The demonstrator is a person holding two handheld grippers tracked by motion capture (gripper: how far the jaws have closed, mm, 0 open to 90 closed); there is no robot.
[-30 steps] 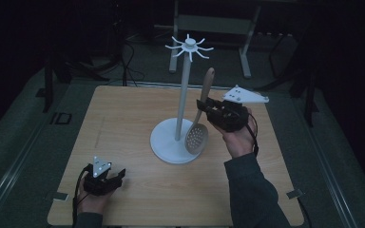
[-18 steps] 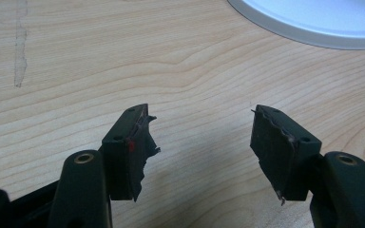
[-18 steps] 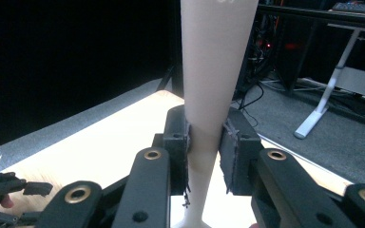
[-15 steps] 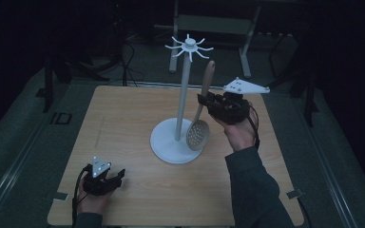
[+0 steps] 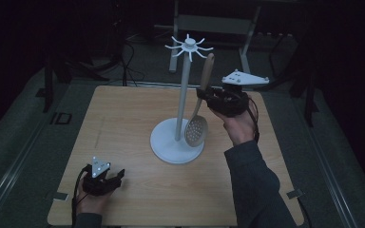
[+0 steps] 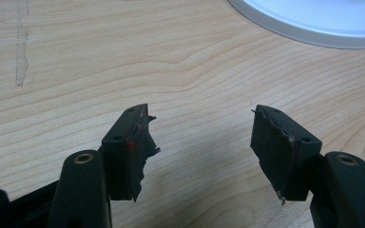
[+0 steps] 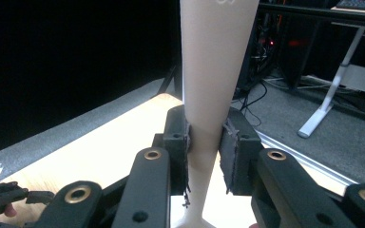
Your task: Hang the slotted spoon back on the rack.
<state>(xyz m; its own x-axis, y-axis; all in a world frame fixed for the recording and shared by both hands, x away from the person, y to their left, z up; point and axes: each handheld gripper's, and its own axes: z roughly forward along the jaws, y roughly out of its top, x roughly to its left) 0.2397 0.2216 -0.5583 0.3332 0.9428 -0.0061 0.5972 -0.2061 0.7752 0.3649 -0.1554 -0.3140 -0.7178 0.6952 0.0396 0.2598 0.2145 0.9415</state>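
The slotted spoon (image 5: pixel 200 107) is hanging in the air right of centre in the high view, handle up, its perforated bowl low beside the pole of the white hook stand (image 5: pixel 183 99) and above the stand's round base. The right tongs (image 5: pixel 208 97) are clamping the wooden handle partway along; in the right gripper view the pads are pressing both sides of the tapering handle (image 7: pixel 208 95).

That taper is the risk, I judge: a smooth, narrowing handle may be slipping through the pads or pivoting, and the swinging bowl could be knocking the pole and rocking the stand. The radiating hooks at the top are crowding the handle's tip.

At lower left, the left tongs (image 6: pixel 202 137) are resting wide open and empty on the table (image 5: pixel 123 123).
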